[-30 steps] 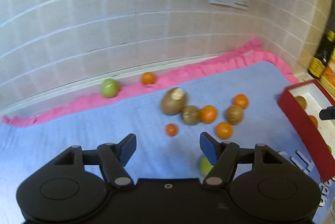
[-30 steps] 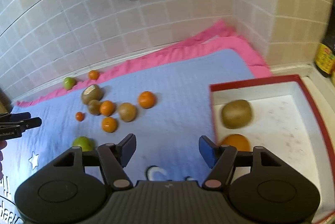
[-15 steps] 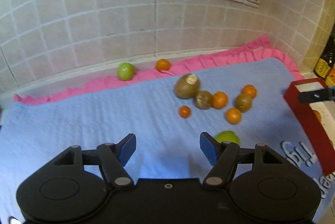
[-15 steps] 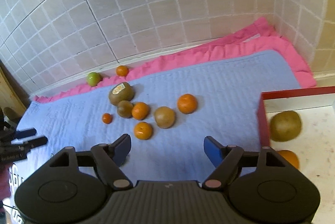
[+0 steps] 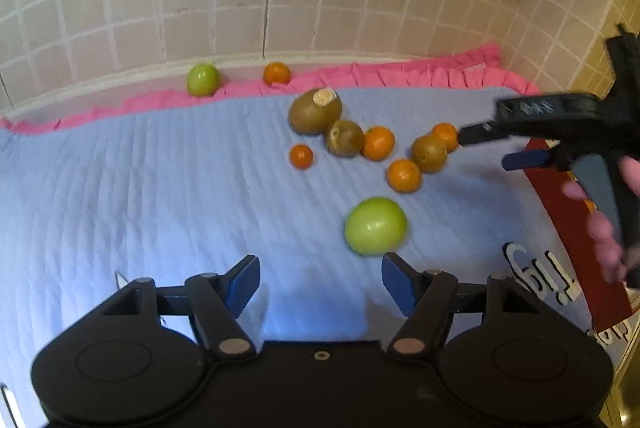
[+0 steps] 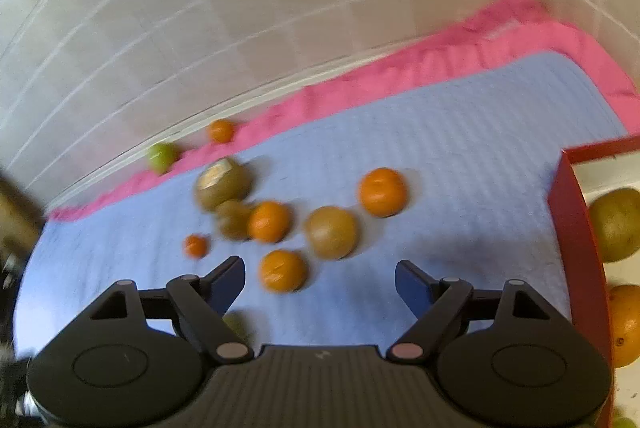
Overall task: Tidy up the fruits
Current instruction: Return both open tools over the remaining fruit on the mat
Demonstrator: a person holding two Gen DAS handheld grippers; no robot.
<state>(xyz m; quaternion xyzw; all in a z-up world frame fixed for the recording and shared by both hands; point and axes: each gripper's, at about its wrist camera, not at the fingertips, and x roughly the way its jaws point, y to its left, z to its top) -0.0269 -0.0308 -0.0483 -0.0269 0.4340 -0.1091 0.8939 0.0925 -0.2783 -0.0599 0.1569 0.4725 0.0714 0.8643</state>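
Fruit lies scattered across a blue quilted mat (image 5: 140, 188) edged with a pink frill (image 5: 400, 78) against a tiled wall, as a person works with a tool in each hand. The left tool (image 5: 320, 280) hangs above the mat with its blue-padded jaws standing well apart and nothing between them; a large green apple (image 5: 375, 226) sits just ahead of it, slightly to the right. Beyond lies a cluster: a big kiwi with a sticker (image 5: 315, 110), a smaller kiwi (image 5: 344, 138) touching it, an orange (image 5: 378, 143) beside that, a tiny orange (image 5: 301, 156) to the left, and another kiwi (image 5: 429, 153) flanked by two oranges. A second green apple (image 5: 203, 79) and a lone orange (image 5: 276, 73) rest on the frill by the wall. The right tool (image 6: 320, 282), blurred in its own view, has its jaws opening, empty, over the mat; an orange (image 6: 282, 270) lies just ahead of its left finger. From the left view it reaches in from the right, a hand (image 5: 600, 224) around its grip. A red-walled box (image 6: 576, 228) at the mat's right edge holds a kiwi (image 6: 616, 224) and an orange (image 6: 624, 324) on its white floor.
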